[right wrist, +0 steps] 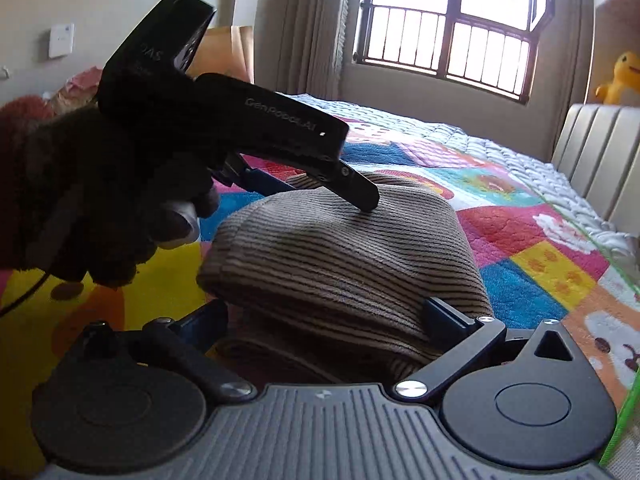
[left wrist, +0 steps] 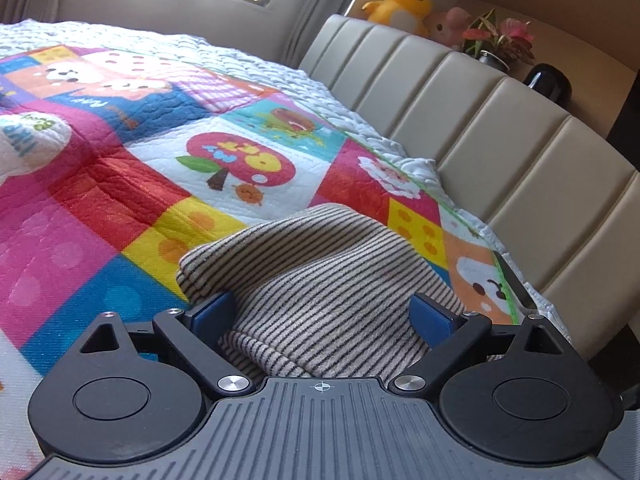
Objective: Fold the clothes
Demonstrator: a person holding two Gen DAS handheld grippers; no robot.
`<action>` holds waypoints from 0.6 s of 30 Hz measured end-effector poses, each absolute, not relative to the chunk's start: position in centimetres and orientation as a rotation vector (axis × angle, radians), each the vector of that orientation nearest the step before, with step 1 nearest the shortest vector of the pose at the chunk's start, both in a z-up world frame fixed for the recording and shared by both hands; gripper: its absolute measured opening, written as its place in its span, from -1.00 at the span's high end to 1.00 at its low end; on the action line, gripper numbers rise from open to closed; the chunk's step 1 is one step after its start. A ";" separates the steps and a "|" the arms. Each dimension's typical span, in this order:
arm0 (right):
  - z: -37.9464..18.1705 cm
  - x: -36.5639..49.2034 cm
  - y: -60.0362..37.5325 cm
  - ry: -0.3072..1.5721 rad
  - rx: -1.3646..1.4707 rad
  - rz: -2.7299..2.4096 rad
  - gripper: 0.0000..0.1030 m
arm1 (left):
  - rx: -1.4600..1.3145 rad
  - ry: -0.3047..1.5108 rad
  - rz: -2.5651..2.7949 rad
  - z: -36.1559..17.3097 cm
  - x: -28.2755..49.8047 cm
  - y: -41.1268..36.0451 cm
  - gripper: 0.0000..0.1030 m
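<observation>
A folded beige knit garment with thin dark stripes [left wrist: 332, 280] lies on the bright patchwork cartoon quilt [left wrist: 120, 152] near the padded beige headboard [left wrist: 500, 120]. The left gripper [left wrist: 324, 314] has its jaws spread wide, cloth bunched between the blue pads. Only the right wrist view shows both tools: the right gripper [right wrist: 326, 318] (jaws likewise wide) straddles the garment's near edge, the left one resting on top.

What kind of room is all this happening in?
Most likely a bedroom at home, perhaps a child's. A bed covered by a bright cartoon quilt meets a padded headboard, with a yellow plush toy on the ledge behind it. A striped garment lies on the quilt.
</observation>
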State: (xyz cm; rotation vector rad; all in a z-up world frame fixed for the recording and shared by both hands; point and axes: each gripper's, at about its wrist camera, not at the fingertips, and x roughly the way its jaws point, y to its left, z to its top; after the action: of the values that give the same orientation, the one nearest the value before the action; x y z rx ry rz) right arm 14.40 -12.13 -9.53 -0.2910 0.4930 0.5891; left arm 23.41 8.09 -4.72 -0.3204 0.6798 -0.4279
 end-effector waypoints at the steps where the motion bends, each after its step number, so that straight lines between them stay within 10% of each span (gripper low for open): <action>1: -9.6 14.7 -11.9 0.496 -0.280 0.588 -1.00 | -0.319 0.678 -0.429 -4.8 23.4 8.1 -0.90; 18: -10.4 16.0 -10.5 0.504 -0.256 0.581 -1.00 | -0.306 0.633 -0.439 -6.0 21.9 8.0 -0.94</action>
State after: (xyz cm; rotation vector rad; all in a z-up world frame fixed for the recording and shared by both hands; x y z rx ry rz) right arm 15.99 -10.49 -10.45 -0.2557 0.5038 0.5810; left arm 21.85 7.99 -6.05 -0.3061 0.6327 -0.4389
